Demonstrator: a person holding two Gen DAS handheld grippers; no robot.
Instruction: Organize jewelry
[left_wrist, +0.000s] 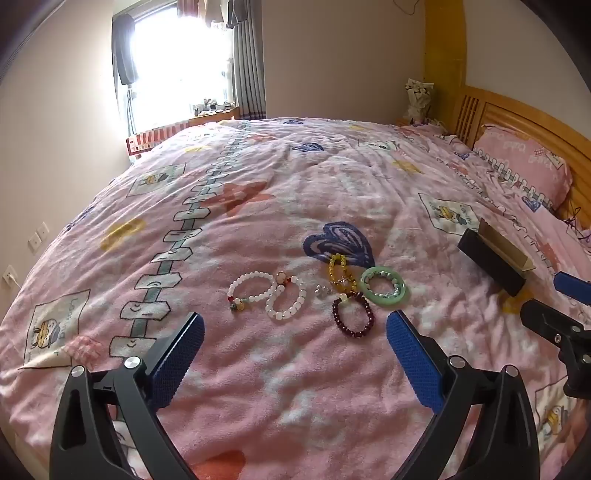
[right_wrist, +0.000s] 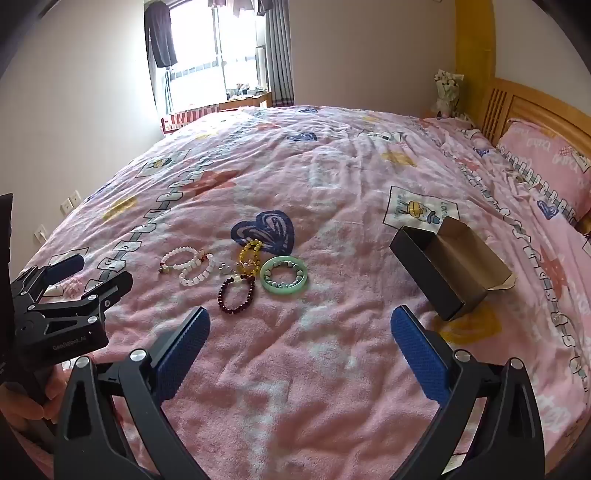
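Lying on a bed (left_wrist: 280, 387) with a pink blanket: a small bunch of jewelry, close together near a blue heart print. Two white bead bracelets (left_wrist: 251, 293) (left_wrist: 286, 301) side by side and touching. Next to them a tiny silver piece (left_wrist: 323, 290), too small to tell what. Then a yellow bead bracelet (left_wrist: 341, 273), a dark red bead bracelet (left_wrist: 352, 314) and a green ring bangle (left_wrist: 384, 286) with a pale bead bracelet inside it. Sitting off to the right of the bunch, well apart: an open black box (right_wrist: 443, 273) with a brown inside, lid flap folded back.

Hanging over the blanket on the near side of the jewelry: left gripper (left_wrist: 295, 332), jaws spread wide, nothing between them. Same for right gripper (right_wrist: 299, 325), jaws spread wide and holding nothing, pointing between the bunch and the box. Peeking in at the left edge of the right view: a hand (right_wrist: 22, 406) on the left gripper's handle.
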